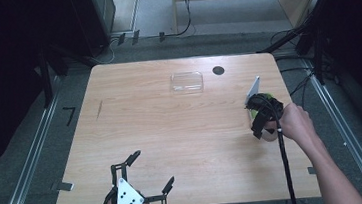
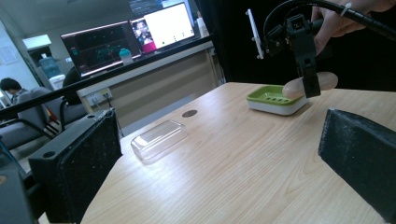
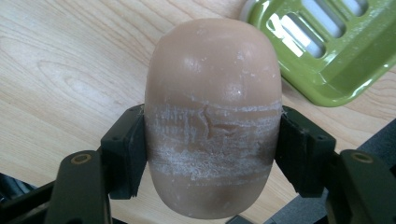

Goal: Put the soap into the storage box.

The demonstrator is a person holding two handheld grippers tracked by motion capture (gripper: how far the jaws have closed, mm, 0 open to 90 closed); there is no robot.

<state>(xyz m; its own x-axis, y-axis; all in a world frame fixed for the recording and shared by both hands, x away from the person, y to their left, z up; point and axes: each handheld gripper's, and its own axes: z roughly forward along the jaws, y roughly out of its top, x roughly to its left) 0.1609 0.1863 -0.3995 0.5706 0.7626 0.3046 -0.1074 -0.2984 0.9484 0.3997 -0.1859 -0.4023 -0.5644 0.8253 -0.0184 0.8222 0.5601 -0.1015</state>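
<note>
Two black jaws of the right gripper (image 3: 212, 149) pinch a beige, rounded oval bar of soap (image 3: 212, 116) across its narrow middle, above the pale wooden table (image 1: 172, 133) just beside a green slotted plastic soap dish (image 3: 327, 51) near the table's right edge. The bar looks solid and fairly light but slick; white scuffs and a small crack mark its waist, so the judgement is that a firm squeeze at the middle suits it, though too much may chip it. Its long axis runs along the jaws, the far end pointing away from the hand, roughly level in the left gripper view. The left gripper (image 1: 146, 178) rests spread wide and empty at the near edge.
</note>
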